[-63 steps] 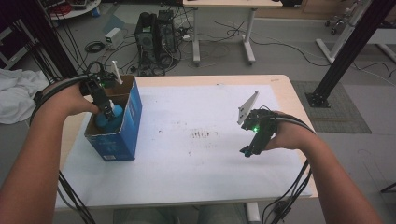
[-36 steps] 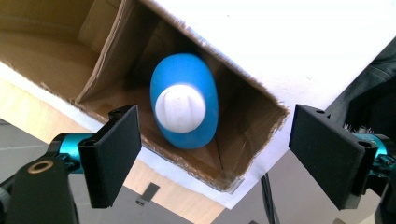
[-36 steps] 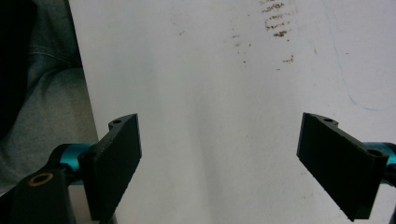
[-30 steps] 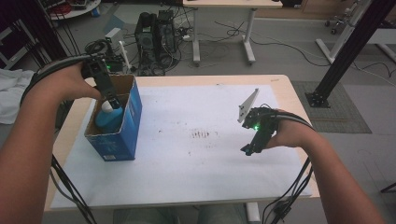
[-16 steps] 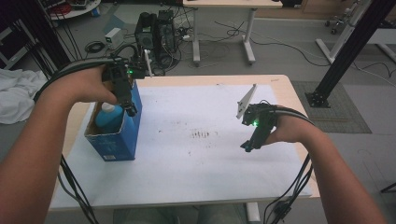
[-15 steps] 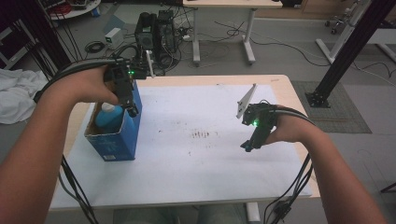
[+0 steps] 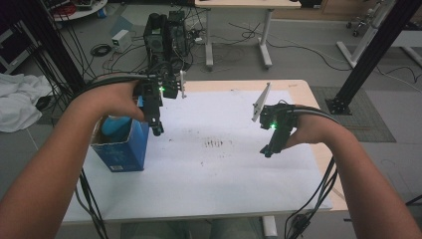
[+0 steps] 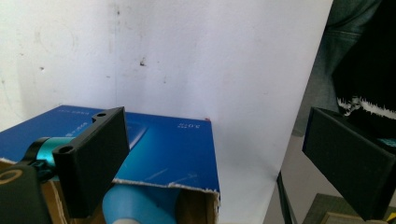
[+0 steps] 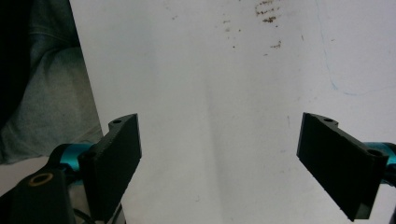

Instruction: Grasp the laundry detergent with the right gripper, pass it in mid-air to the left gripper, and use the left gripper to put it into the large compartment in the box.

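Observation:
A blue cardboard box (image 7: 121, 147) stands open at the left of the white table (image 7: 219, 174), with a light-blue object (image 7: 114, 124) inside it. My left gripper (image 7: 157, 129) hovers just past the box's right rim, open and empty. In the left gripper view the box (image 8: 154, 149) lies below the spread jaws, and the light-blue object (image 8: 140, 205) shows inside. My right gripper (image 7: 267, 151) hangs open above the table's right half; its own view shows the gripper (image 9: 219, 163) with nothing but white table (image 9: 210, 93) between the jaws.
Dark smudges (image 7: 215, 144) mark the table's middle. Cables trail from both grippers off the near edge. Behind the table stand a computer tower (image 7: 166, 30) and a desk frame (image 7: 234, 30). White cloth (image 7: 17, 99) lies on the floor at left.
My left gripper has risen out of the box and moved right, past its rim, empty; the light-blue object stays inside. The right gripper has barely moved.

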Demonstrator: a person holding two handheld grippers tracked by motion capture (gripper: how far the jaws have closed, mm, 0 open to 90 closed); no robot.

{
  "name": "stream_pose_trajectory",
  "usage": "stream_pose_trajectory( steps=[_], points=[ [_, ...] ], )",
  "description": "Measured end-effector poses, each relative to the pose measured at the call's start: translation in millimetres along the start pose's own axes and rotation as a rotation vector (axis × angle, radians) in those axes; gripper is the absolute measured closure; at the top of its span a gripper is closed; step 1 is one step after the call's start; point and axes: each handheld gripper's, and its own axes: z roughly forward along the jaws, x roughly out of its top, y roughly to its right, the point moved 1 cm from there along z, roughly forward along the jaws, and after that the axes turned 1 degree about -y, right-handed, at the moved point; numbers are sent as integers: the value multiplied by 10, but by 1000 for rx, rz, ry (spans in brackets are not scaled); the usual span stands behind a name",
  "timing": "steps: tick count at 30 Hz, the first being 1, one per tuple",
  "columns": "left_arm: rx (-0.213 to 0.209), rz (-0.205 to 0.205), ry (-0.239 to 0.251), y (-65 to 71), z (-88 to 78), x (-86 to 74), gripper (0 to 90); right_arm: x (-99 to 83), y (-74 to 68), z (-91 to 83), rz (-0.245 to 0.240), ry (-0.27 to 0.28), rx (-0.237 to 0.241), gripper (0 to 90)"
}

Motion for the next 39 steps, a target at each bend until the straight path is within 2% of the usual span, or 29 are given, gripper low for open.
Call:
stream_pose_trajectory(
  steps=[1,5,6,8,11,15,20,22,31,32,34,39],
  points=[
    [5,10,2,-2,26,16,72,7,6,-1,-4,4,1,130],
    [-5,25,3,-14,142,68,72,42,23,8,-2,-37,21,130],
    [-12,25,10,-21,176,75,72,50,13,22,17,-37,30,130],
    [-27,24,16,-34,246,90,72,66,12,52,14,-54,32,130],
    [-35,29,6,-41,350,142,71,100,12,85,-12,-91,37,130],
    [-32,48,-11,-34,428,247,72,131,6,117,-23,-97,38,130],
    [-33,52,-4,-45,438,295,72,123,8,144,-32,-100,47,130],
    [-29,48,0,-59,429,284,72,112,3,145,-14,-107,42,130],
    [-28,40,19,-68,374,230,72,119,19,143,-16,-96,44,130],
    [-38,34,14,-74,363,228,72,122,21,143,-15,-97,42,130],
    [-24,42,14,-79,368,218,72,127,29,142,-25,-96,42,130],
    [-32,33,12,-77,373,210,72,128,30,138,-20,-95,39,130]
  ],
)
